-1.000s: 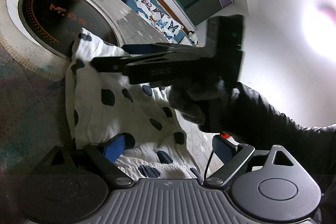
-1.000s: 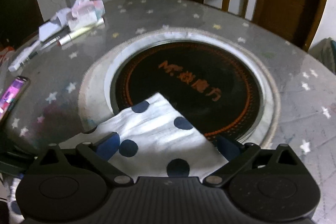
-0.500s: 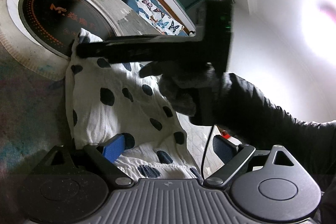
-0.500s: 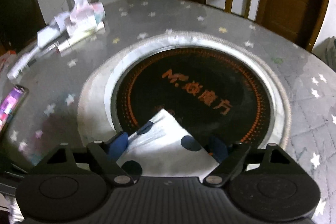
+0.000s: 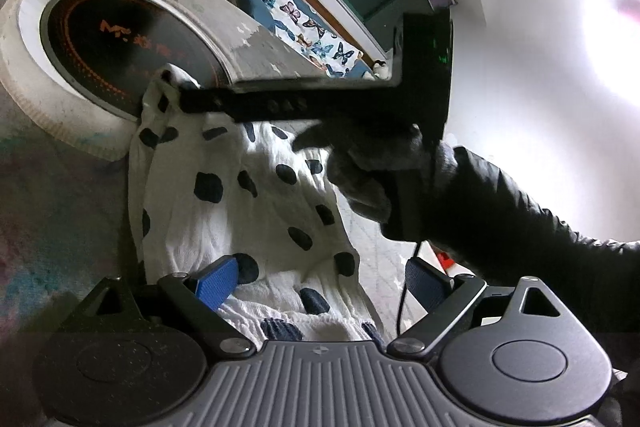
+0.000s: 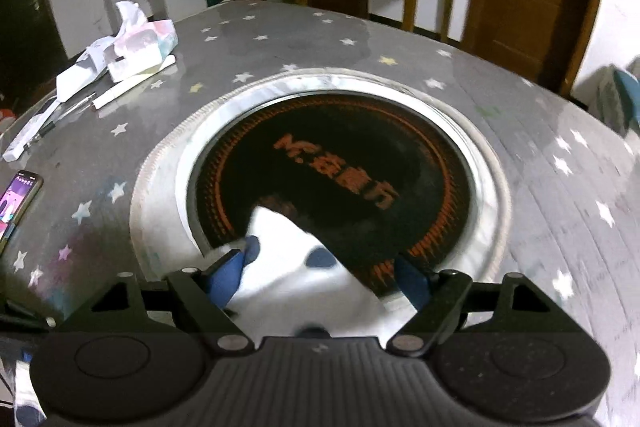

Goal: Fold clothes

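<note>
Between the wide-spread fingers of each of two grippers, left (image 5: 316, 281) and right (image 6: 326, 269), lay one polka-dot garment (image 5: 244, 211) (neither pinched it), on a grey star-patterned table (image 6: 560, 211) whose one round cooktop (image 6: 332, 171) lay just ahead.

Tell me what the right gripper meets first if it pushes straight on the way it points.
Most likely the polka-dot garment, whose corner already lies between the jaws of the right gripper; just beyond is the black round cooktop. Depth is unclear.
</note>
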Demonstrator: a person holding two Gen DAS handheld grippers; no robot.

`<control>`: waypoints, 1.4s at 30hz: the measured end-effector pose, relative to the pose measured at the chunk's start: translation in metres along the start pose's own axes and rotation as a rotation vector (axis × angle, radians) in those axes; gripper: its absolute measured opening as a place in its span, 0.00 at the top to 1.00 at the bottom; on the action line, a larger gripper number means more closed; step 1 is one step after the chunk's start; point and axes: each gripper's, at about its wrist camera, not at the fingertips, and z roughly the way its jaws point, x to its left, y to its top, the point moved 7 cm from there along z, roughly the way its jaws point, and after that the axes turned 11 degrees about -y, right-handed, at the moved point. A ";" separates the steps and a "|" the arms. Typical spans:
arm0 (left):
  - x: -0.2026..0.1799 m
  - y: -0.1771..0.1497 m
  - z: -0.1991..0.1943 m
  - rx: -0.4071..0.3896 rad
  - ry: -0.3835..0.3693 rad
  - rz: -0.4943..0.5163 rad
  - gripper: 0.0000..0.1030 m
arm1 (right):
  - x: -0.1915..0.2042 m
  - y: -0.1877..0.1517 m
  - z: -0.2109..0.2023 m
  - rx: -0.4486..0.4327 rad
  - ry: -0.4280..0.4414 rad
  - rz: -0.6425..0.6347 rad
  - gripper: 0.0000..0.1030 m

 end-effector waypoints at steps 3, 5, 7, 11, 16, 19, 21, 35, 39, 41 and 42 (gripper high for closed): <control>-0.004 0.000 -0.002 -0.008 0.030 0.018 0.10 | -0.013 -0.011 -0.010 -0.014 0.008 0.047 0.20; -0.007 -0.001 -0.005 -0.015 0.053 0.032 0.10 | -0.022 -0.015 -0.017 -0.030 0.003 0.084 0.20; -0.010 -0.002 -0.007 -0.023 0.078 0.044 0.10 | -0.032 -0.018 -0.024 -0.049 -0.010 0.115 0.20; -0.017 -0.006 -0.018 -0.044 0.142 0.070 0.10 | -0.053 -0.026 -0.033 -0.069 -0.040 0.158 0.20; -0.022 -0.012 -0.040 -0.070 0.244 0.100 0.08 | -0.070 -0.042 -0.033 -0.050 -0.048 0.169 0.20; -0.023 -0.017 -0.050 -0.069 0.298 0.109 0.07 | -0.073 -0.052 -0.031 -0.031 -0.056 0.158 0.20; -0.023 -0.025 -0.054 -0.048 0.332 0.116 0.07 | -0.077 -0.059 -0.029 -0.019 -0.064 0.158 0.20; -0.016 -0.050 -0.037 0.075 0.387 0.181 0.34 | -0.085 -0.087 -0.053 0.000 -0.067 0.218 0.74; -0.008 -0.039 -0.032 0.075 0.405 0.204 0.38 | -0.091 -0.105 -0.069 0.001 -0.108 0.248 0.76; -0.002 -0.030 -0.029 0.070 0.417 0.218 0.39 | -0.096 -0.117 -0.079 0.001 -0.130 0.273 0.76; 0.002 -0.025 -0.027 0.067 0.425 0.226 0.40 | -0.098 -0.123 -0.084 0.002 -0.141 0.287 0.76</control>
